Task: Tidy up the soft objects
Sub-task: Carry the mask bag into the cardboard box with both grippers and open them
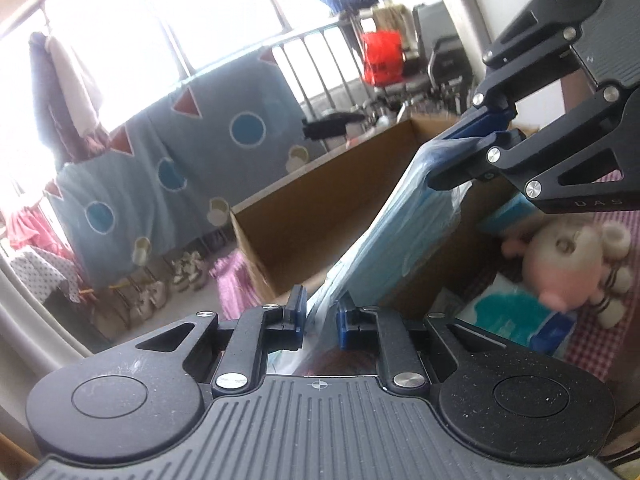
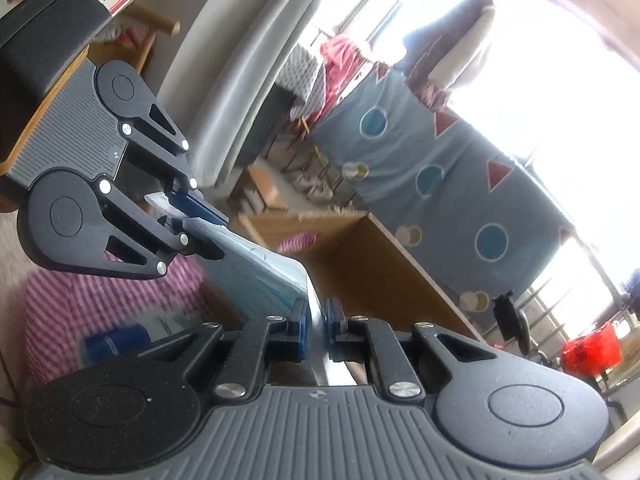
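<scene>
Two hand-held grippers, left and right, each pinch an end of the blue plastic packet above the cardboard box; slippery film could slide free.

The left gripper is seen clamped on one end of a pale-blue plastic-wrapped soft pack – its jaws nearly together. The right gripper is pinched on the opposite end, both tilted slightly downward.
</scene>
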A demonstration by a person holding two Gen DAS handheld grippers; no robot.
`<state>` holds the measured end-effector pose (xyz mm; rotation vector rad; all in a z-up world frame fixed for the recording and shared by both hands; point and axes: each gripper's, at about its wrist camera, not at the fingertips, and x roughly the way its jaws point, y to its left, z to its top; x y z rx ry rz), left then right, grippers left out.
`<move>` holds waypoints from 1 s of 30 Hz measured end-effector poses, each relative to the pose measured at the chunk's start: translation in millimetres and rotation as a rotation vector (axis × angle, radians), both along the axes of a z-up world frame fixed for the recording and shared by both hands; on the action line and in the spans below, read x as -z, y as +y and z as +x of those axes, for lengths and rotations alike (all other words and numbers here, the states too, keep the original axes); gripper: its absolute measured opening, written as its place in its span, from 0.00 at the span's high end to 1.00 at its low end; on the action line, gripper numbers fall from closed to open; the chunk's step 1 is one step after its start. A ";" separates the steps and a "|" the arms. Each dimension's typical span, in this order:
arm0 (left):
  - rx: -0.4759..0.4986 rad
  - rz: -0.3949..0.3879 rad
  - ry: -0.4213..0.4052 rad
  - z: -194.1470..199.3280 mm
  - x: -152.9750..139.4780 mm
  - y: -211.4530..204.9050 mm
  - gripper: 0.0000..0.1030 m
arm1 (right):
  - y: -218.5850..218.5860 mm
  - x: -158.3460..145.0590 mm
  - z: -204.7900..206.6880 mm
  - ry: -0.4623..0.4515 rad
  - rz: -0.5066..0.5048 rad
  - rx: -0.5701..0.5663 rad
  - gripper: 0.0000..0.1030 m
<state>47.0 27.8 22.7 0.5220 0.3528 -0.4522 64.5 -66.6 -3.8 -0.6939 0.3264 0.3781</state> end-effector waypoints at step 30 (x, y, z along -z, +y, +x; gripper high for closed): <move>0.080 0.214 0.411 255.6 15.9 -108.8 0.80 | -136.5 -28.5 238.5 0.495 0.421 0.066 0.90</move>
